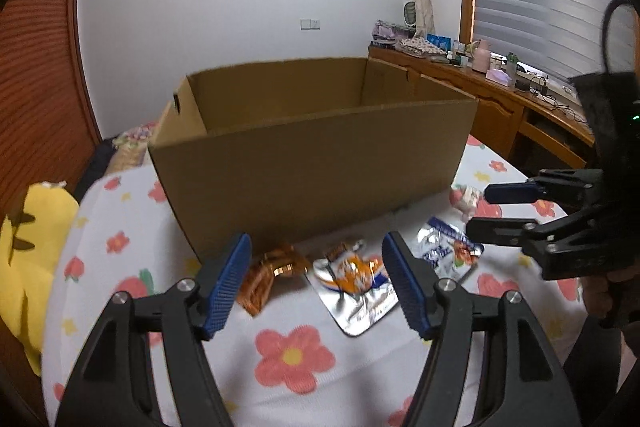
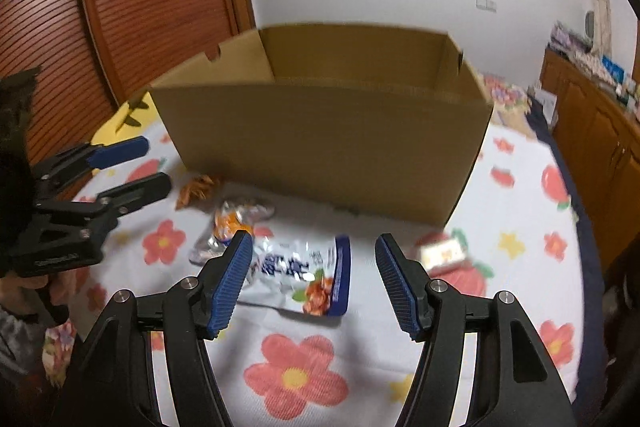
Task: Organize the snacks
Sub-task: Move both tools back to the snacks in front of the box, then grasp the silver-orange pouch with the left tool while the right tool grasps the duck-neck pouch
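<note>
An open, empty-looking cardboard box [image 1: 312, 155] [image 2: 324, 139] stands on a flowered cloth. In front of it lie a brown-gold packet [image 1: 272, 275] [image 2: 198, 187], an orange-silver packet [image 1: 356, 283] [image 2: 232, 223], a blue-white packet [image 1: 448, 247] [image 2: 296, 267] and a small red-white packet [image 1: 464, 199] [image 2: 442, 253]. My left gripper [image 1: 317, 239] [image 2: 157, 163] hovers open over the brown-gold and orange-silver packets, holding nothing. My right gripper [image 2: 314, 239] [image 1: 478, 209] is open above the blue-white packet, its fingers empty.
The flowered cloth [image 1: 292, 351] covers the surface. A yellow plush [image 1: 32, 239] lies at its left edge. A wooden desk [image 1: 480, 99] crowded with bottles stands at the right, and a slatted wooden door [image 2: 140, 7] at the left. A person's hand [image 2: 24, 287] grips the left tool.
</note>
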`<state>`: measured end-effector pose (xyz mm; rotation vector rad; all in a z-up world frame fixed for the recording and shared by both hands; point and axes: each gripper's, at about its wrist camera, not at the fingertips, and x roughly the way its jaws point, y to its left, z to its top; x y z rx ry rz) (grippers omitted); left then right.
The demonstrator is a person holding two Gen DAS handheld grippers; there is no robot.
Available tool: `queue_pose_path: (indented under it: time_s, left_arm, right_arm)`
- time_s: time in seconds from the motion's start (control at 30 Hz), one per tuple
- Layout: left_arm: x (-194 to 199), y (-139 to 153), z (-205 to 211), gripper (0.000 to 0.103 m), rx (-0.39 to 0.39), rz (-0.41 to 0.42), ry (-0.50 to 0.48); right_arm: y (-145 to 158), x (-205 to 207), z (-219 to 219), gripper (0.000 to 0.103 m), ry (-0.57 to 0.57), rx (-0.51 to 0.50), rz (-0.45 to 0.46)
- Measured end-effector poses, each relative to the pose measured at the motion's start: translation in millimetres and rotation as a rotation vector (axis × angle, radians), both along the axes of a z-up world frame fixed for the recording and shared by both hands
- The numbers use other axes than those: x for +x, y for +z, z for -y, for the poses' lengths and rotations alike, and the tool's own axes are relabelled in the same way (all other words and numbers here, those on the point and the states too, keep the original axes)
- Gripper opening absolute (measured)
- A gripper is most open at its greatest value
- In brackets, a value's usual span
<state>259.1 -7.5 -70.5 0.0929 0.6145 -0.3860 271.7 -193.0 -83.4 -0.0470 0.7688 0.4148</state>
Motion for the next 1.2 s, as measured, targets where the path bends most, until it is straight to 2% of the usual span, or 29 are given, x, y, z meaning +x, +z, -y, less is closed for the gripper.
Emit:
queue_pose_path:
  time_s: [0.17, 0.43, 0.77, 1.0, 1.2]
  left_arm:
    - [1, -16, -2, 0.068, 0.002, -0.051, -0.001]
    - [3, -23, -7, 0.069, -0.021, -0.088, 0.008]
    - [5, -26, -9, 0.069, -0.024, -0.098, 0.017]
    - [7, -26, -12, 0.069, -0.034, -0.104, 0.028]
    - [9, -28, -14, 0.069, -0.039, -0.113, 0.029]
  right_arm:
    - [-24, 9, 0, 0.065, -0.007, -0.013, -0.054]
    - [-38, 24, -7, 0.066, 0.001, -0.008, -0.104]
    - [-40, 28, -13, 0.073, 0.026, 0.015, -0.127]
    - [-41, 25, -15, 0.074, 0.044, 0.039, -0.140]
    - [-47, 21, -27, 0.081, 0.067, -0.001, -0.137]
